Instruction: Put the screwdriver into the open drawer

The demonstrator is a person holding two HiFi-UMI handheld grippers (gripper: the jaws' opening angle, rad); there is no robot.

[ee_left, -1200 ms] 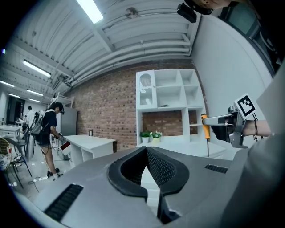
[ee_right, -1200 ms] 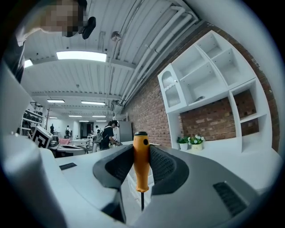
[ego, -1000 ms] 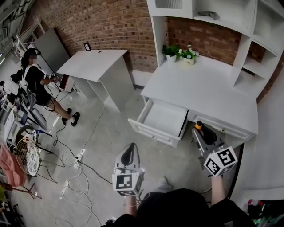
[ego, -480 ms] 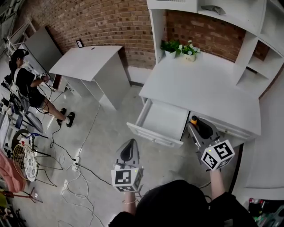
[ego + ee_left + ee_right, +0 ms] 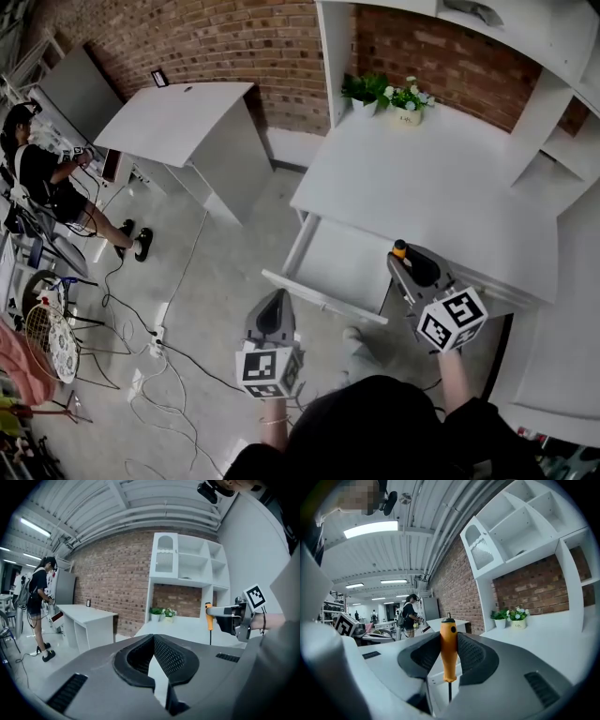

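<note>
The person holds both grippers out in front, close to level. In the head view the left gripper [image 5: 277, 300] sits at about 6 o'clock and points toward 12. Its jaws are slightly apart with nothing between them, and the left wrist [image 5: 273, 427] trails below it. The right gripper [image 5: 403, 258] sits at about 4 o'clock and points toward 11, its jaws clamped on the orange handle of an upright screwdriver [image 5: 448, 644]. The right forearm [image 5: 455, 382] runs back toward 6.
</note>
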